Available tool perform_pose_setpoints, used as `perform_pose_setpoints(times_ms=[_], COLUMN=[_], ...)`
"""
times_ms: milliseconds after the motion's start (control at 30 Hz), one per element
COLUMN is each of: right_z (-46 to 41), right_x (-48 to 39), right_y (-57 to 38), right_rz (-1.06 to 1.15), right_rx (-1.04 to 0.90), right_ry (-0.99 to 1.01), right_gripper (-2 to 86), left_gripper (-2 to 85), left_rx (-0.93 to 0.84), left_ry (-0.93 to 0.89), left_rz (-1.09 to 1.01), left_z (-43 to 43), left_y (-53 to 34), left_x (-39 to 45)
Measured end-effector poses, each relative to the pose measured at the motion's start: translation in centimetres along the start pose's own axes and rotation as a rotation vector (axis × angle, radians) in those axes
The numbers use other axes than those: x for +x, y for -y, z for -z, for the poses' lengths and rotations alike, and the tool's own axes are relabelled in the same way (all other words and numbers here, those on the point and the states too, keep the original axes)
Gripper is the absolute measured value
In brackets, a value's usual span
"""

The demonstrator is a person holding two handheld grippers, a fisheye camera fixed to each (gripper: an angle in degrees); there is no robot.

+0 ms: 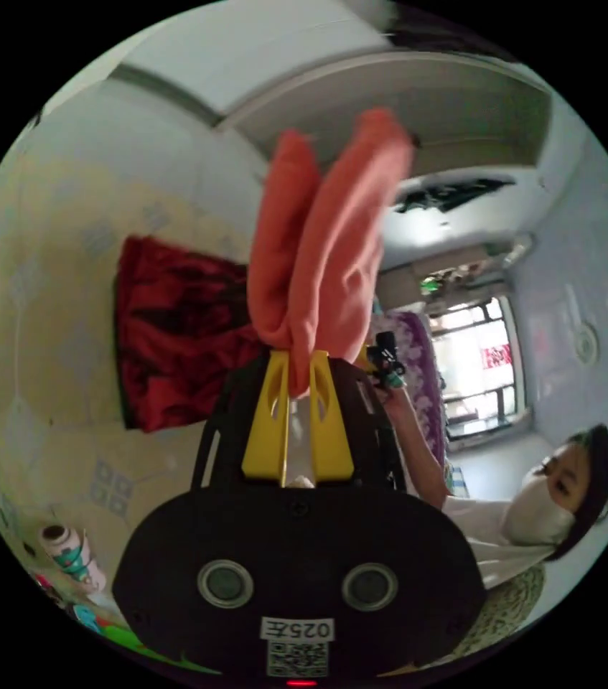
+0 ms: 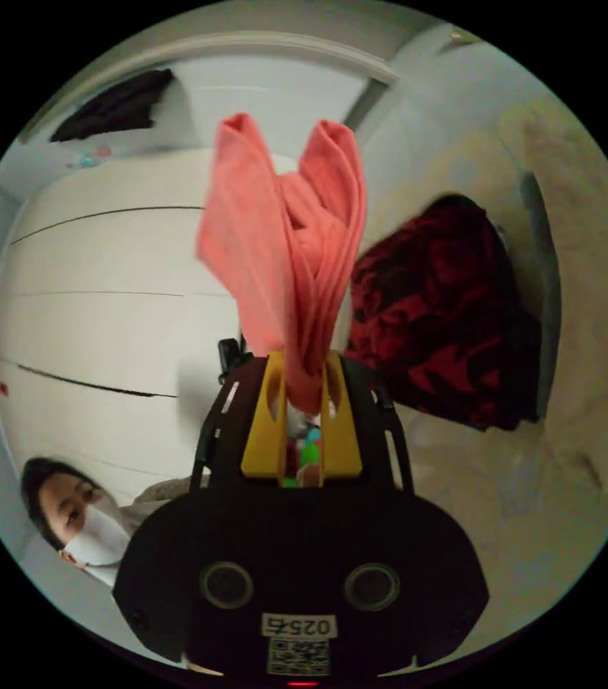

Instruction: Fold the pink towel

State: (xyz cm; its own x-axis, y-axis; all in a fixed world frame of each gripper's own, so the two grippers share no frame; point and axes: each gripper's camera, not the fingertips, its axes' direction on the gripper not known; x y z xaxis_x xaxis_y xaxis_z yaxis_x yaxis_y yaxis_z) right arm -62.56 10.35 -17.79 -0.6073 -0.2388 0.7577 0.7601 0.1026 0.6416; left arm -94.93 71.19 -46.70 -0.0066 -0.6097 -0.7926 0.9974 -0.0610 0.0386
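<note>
The room comes first: a pale bed cover (image 2: pixel 504 502) spreads wide in the right gripper view, and on it lies a dark red blanket (image 2: pixel 440 316) in a loose heap, which I see also in the left gripper view. A person (image 1: pixel 533 517) stands by, holding both tools up, so the cameras look toward the ceiling and the white wardrobe doors (image 2: pixel 103 287). The pink towel (image 1: pixel 318 244) is not on the bed; it hangs in the air between the two tools, bunched in soft folds. The left gripper (image 1: pixel 298 369) has its yellow jaws drawn narrow, with a pinch of the towel pressed between them. The right gripper (image 2: pixel 302 373) is the same, jaws close together on another gathered part of the cloth. In the left gripper view the other tool shows small beyond the towel, at the end of the person's arm. As I judge it, the task is at an early stage: the towel is picked up and held at two places, but I see no flat, neat fold. It must be spread or laid down, then folded over. Which corners are held, I cannot tell.
</note>
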Motion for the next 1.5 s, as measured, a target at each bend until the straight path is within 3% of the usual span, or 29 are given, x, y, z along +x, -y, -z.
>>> perform_pose_setpoints(times_ms=[100,200,267,400,533,700,933,1033,1167,1333,1500], right_z=[-5.6,-5.5,-5.3,-6.2,-9.1,-8.6,1.5,7.5,14.2,20.8,20.8], right_x=[7.5,10.8,11.2,11.2,15.9,20.7,15.3,12.7,14.4,15.8,27.0], right_y=[1.6,1.4,1.7,3.0,4.6,5.5,8.7,10.3,13.2,14.1,13.3], right_rz=[-0.163,-0.182,-0.138,-0.017,-0.108,-0.169,-0.079,0.0,-0.027,0.031,-0.186], right_rx=[-0.089,0.042,0.081,0.105,0.1,0.186,0.248,0.281,0.367,0.462,0.388], right_ry=[-0.088,0.078,0.08,-0.003,-0.078,0.139,0.404,0.335,0.227,0.087,-0.1], right_gripper=[7.5,7.4,7.4,7.5,7.6,7.4,7.3,7.3,7.2,7.4,7.7], left_gripper=[0.2,0.2,0.1,0.0,0.0,0.0,-0.2,-0.2,-0.2,-0.1,0.0], left_rx=[-0.108,-0.037,-0.029,-0.034,-0.092,-0.009,-0.002,-0.019,-0.093,-0.078,-0.142], left_ry=[0.071,-0.105,-0.146,-0.044,-0.001,-0.266,-0.55,-0.593,-0.637,-0.532,-0.35], left_rz=[0.145,0.201,0.186,0.07,0.186,0.279,0.0,-0.136,-0.122,-0.314,-0.22], left_z=[-1.4,1.0,2.7,6.9,8.6,11.5,16.3,15.5,10.9,6.7,-0.4], left_y=[-2.1,-4.1,-4.6,-5.6,-7.5,-10.4,-8.7,-6.6,-3.2,-4.3,-9.2], left_x=[-7.2,-9.8,-9.4,-6.2,-9.2,-11.8,1.0,6.5,9.2,14.4,10.4])
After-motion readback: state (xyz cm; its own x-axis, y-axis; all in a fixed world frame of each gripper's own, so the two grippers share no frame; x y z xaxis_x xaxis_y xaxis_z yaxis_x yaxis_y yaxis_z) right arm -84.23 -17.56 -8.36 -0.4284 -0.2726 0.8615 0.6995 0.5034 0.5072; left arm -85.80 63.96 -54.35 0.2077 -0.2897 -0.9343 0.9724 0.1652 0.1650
